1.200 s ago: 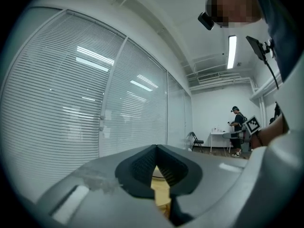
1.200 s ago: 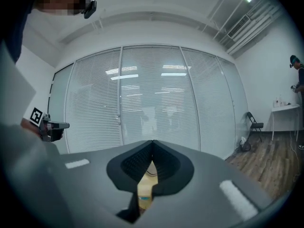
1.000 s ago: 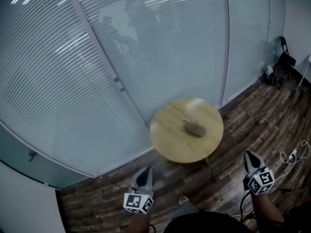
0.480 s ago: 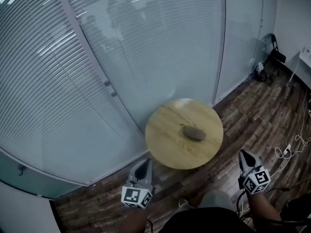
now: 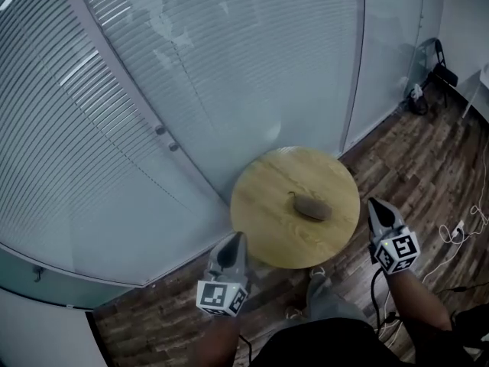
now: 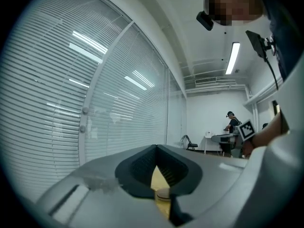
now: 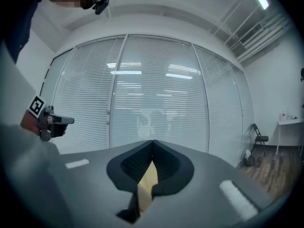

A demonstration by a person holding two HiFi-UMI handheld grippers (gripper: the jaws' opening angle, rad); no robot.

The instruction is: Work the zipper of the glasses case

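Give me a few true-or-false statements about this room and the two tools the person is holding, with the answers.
1. A glasses case lies on the round wooden table. True.
2. The left gripper and right gripper are both shut and empty. True.
3. The right gripper is touching the glasses case. False: it is off to the table's side, apart from the case.
4. The floor is carpeted. False: it is made of wooden planks.
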